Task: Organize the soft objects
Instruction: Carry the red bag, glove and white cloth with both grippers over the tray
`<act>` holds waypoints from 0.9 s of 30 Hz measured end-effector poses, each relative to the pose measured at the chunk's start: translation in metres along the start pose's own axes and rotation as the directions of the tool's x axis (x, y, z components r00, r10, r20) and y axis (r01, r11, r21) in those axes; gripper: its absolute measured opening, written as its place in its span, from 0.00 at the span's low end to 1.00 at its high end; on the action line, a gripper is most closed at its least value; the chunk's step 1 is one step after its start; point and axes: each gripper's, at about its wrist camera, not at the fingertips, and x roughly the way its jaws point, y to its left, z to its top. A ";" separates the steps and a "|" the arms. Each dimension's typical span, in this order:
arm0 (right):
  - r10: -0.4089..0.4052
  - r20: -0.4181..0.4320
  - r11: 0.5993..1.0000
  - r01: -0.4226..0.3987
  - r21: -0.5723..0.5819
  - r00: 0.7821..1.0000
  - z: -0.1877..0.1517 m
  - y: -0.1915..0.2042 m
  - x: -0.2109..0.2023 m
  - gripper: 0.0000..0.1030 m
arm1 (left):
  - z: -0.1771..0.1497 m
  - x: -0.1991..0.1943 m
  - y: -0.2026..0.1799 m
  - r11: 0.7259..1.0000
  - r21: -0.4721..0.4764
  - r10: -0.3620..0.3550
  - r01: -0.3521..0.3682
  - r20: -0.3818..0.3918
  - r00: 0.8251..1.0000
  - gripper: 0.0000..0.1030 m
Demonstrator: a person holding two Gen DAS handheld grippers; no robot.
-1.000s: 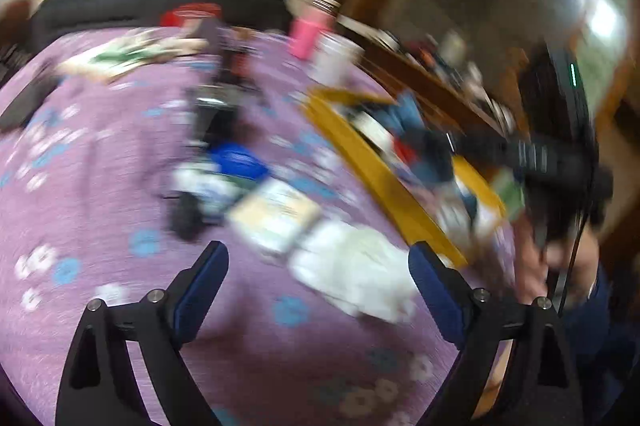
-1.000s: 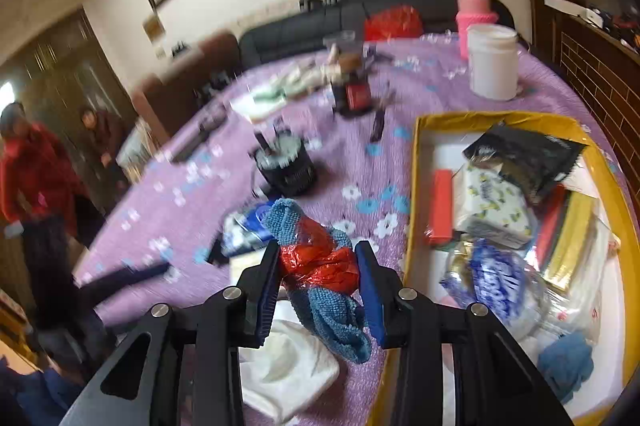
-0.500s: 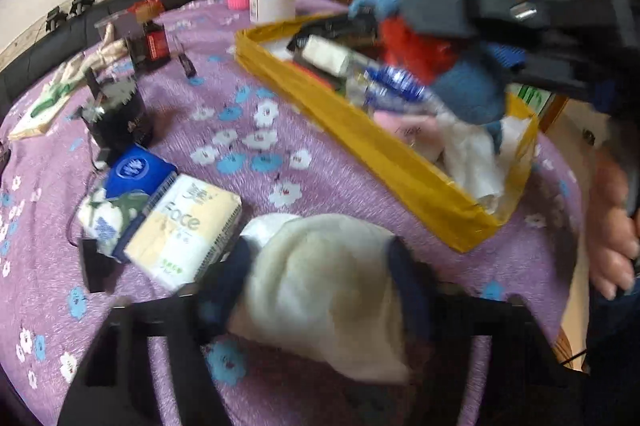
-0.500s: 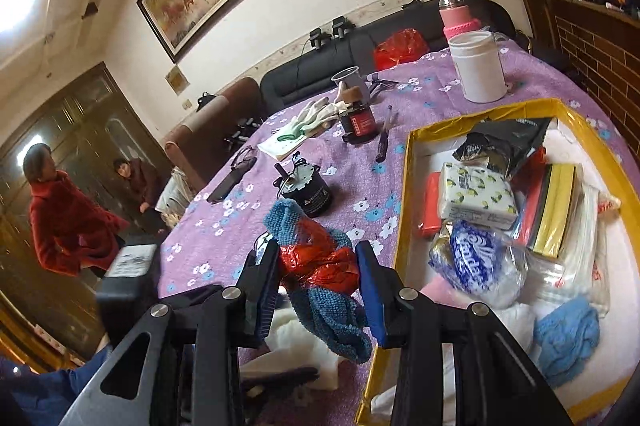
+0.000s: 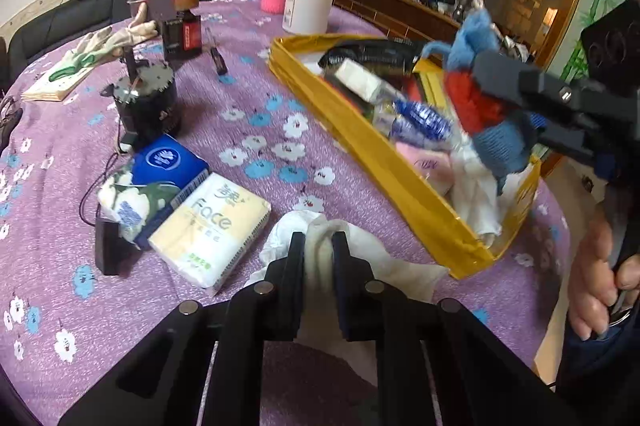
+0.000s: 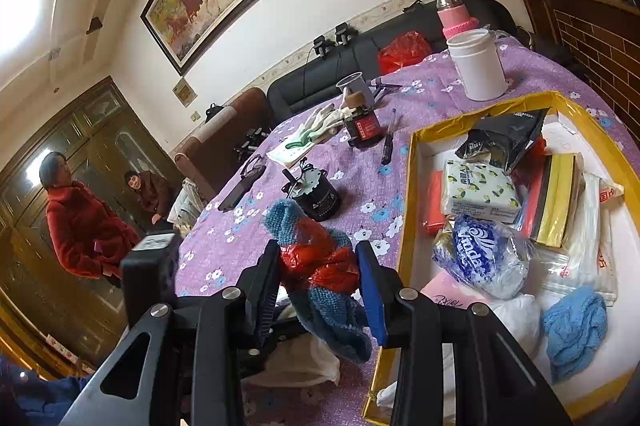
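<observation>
the left gripper is pinching a fold of the white cloth, its fingers pressed close with the fabric bunched between them. the rest of the cloth is lying on the purple flowered tablecloth directly under and just ahead of the claw, spreading toward its right. the yellow box is sitting ahead and to the right of this claw, its near corner just beside the cloth's right edge, its long axis running away from the claw and leftward. the tissue packs are lying to the left of the claw, apart from the cloth.

the right gripper is clamping a blue knitted piece with red plastic wrapped round it, the bundle hanging below the fingertips. in the right wrist view the box rim is standing just to the right of this claw, and the bundle is hanging left of that rim. in the left wrist view the same bundle is appearing over the box interior, so its exact position across the rim cannot be settled. either way, the right claw is the nearer to the box.

judgement: the coming move turns on a rightward carry. the right claw's load needs only a short travel; the left claw's cloth needs a lift clear of the near wall first, and a trailing edge could snag on the rim.
</observation>
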 end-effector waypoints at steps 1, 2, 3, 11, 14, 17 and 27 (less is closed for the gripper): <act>0.000 -0.001 1.000 0.000 -0.001 1.000 0.000 0.001 0.000 0.40 | 0.001 -0.003 0.000 1.000 -0.001 -0.004 0.004 0.007 1.000 0.12; 0.001 -0.003 1.000 -0.001 -0.003 1.000 0.000 0.002 0.001 0.40 | 0.001 -0.005 0.000 1.000 -0.001 -0.003 0.003 0.012 1.000 0.12; 0.001 -0.005 1.000 -0.001 -0.005 1.000 0.000 0.003 0.002 0.40 | 0.001 -0.007 0.001 1.000 -0.003 -0.004 0.004 0.017 1.000 0.12; -0.005 -0.013 1.000 0.005 -0.004 1.000 -0.001 0.005 0.005 0.40 | 0.005 -0.020 0.001 1.000 -0.014 -0.023 0.024 0.054 0.998 0.12; -0.010 -0.010 1.000 0.010 0.001 1.000 -0.001 0.002 0.005 0.40 | 0.007 -0.022 0.001 0.999 -0.015 -0.029 0.030 0.063 0.998 0.12; -0.018 -0.004 1.000 0.018 0.016 1.000 -0.001 -0.003 0.002 0.40 | 0.011 -0.023 -0.003 0.999 -0.012 -0.042 0.043 0.070 0.997 0.12; -0.074 0.074 0.995 0.068 0.076 0.995 0.008 -0.033 -0.027 0.40 | 0.043 -0.021 -0.032 0.996 0.033 -0.085 0.082 0.098 0.992 0.12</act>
